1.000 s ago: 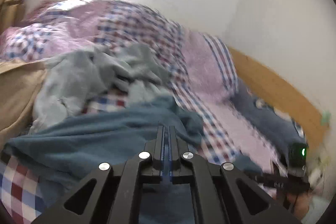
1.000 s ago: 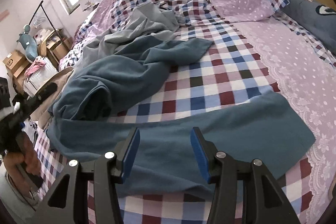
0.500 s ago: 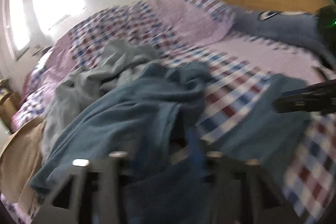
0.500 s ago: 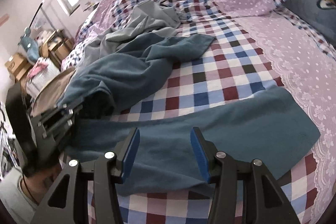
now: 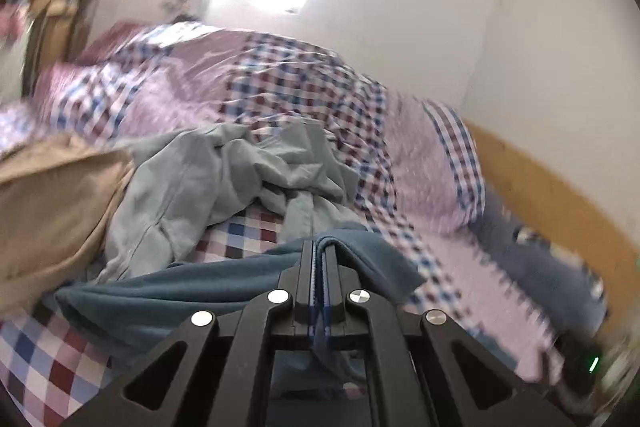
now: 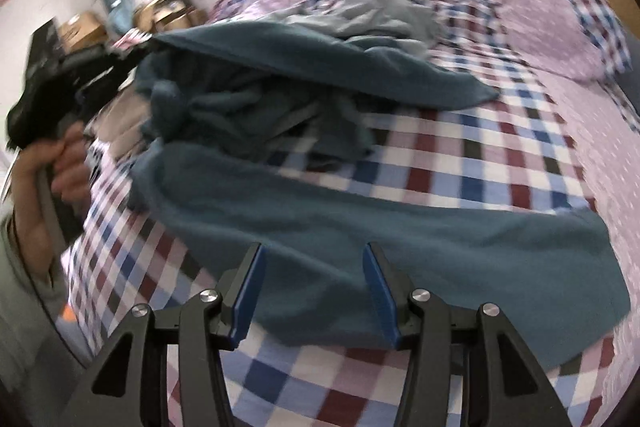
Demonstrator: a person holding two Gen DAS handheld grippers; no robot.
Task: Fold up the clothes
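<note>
Left wrist view: left claw (image 5: 319,255) clamped on an edge of the teal garment (image 5: 192,291) lying on the checked bed (image 5: 248,235), grey garment (image 5: 224,179) behind; right wrist view: right claw (image 6: 312,291) open, hovering over the garment's flat near part.
</note>
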